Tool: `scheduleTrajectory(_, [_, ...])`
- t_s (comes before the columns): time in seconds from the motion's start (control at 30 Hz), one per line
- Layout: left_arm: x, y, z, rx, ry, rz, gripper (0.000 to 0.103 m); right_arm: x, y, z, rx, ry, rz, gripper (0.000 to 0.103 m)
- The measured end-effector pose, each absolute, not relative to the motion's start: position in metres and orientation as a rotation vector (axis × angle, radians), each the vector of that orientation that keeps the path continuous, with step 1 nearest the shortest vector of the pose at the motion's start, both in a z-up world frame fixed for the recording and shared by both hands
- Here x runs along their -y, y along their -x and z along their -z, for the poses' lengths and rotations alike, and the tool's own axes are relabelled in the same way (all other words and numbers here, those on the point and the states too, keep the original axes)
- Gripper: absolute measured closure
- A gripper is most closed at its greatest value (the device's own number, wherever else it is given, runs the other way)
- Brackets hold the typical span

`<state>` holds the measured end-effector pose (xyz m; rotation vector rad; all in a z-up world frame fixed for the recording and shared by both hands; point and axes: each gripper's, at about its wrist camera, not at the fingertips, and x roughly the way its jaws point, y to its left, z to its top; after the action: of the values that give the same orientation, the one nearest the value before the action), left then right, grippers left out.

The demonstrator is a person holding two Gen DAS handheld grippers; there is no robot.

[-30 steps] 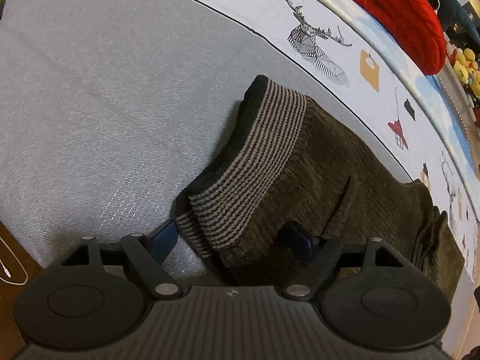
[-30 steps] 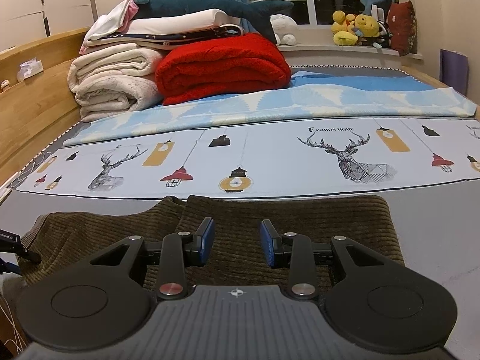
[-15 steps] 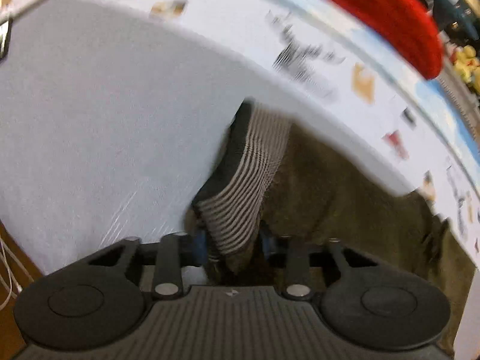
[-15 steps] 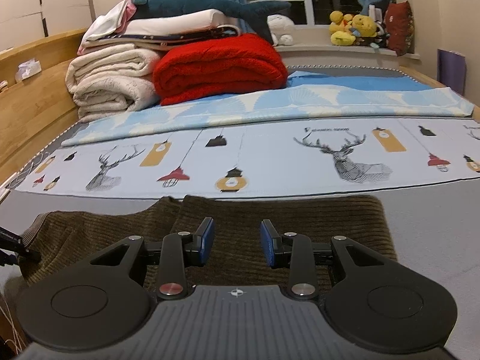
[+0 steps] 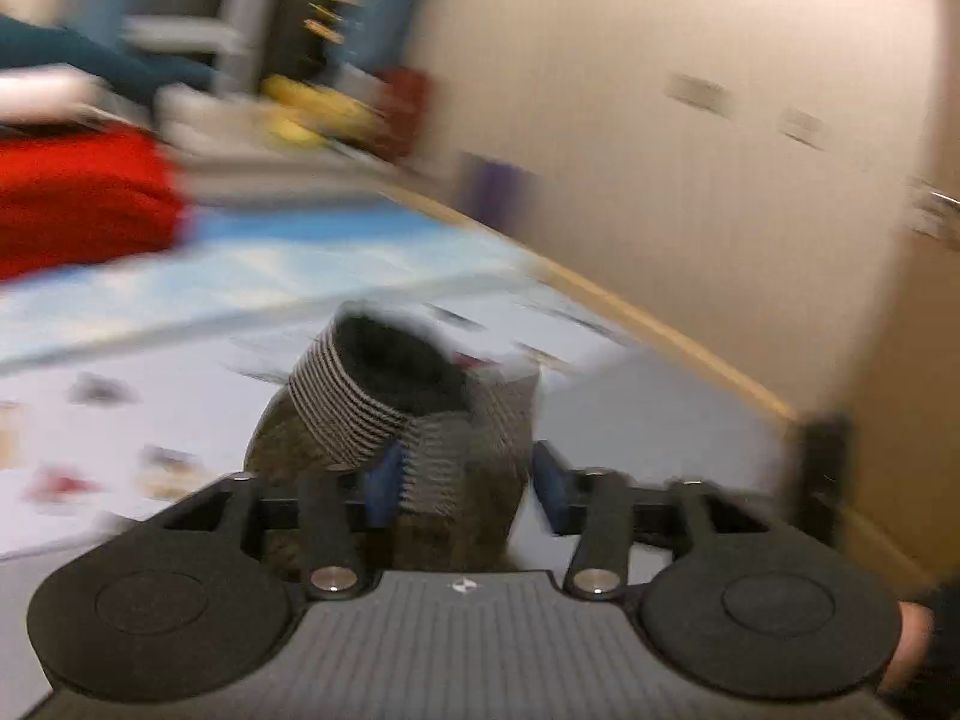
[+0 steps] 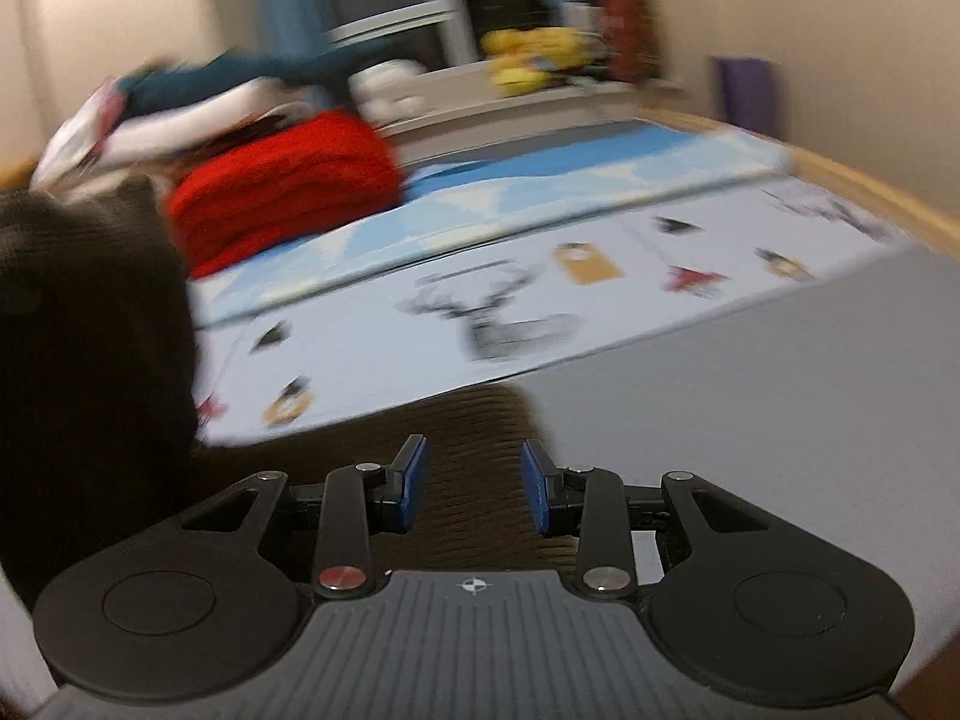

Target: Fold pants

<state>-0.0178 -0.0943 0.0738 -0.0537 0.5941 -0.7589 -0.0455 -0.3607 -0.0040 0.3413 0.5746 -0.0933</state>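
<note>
The pants are dark olive-brown corduroy with a grey-and-black striped waistband [image 5: 372, 408]. My left gripper [image 5: 465, 483] holds the waistband end lifted above the bed, with cloth filling the gap between its blue pads; the view is blurred by motion. In the right wrist view the lifted part of the pants [image 6: 90, 330] hangs as a dark mass at the left, and the lower part [image 6: 468, 420] lies flat on the grey sheet. My right gripper [image 6: 474, 486] is open and empty just above that flat part.
A pale blue quilt with deer and lantern prints [image 6: 540, 276] covers the bed behind the pants. A folded red blanket [image 6: 282, 180] and stacked bedding sit at the back. A wooden bed edge [image 6: 870, 180] and wall run along the right.
My left gripper closed on the striped waistband and swung it up off the bed toward the right. The right gripper stayed open over the pants while its view shifted.
</note>
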Motion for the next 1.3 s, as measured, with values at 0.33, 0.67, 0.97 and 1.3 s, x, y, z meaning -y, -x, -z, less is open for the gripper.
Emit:
scheduleTrajectory(0.33, [0.003, -0.052, -0.018, -0.924, 0.411, 0.312, 0.025, 0.404, 0.034, 0.049, -0.779, -0.567, -0.026, 0.036])
scheduleTrajectory(0.67, [-0.045, -0.084, 0.076, -1.261, 0.444, 0.113, 0.023, 0.362, -0.005, 0.083, -0.999, -0.546, -0.044, 0.017])
scheduleTrajectory(0.97, [-0.027, -0.083, 0.082, -1.180, 0.298, 0.214, 0.073, 0.357, -0.009, 0.076, -0.940, -0.526, -0.058, 0.057])
scheduleTrajectory(1.3, [-0.079, -0.095, 0.037, -0.903, 0.208, -0.005, 0.088, 0.291, -0.052, 0.046, -0.728, -0.313, -0.129, 0.062])
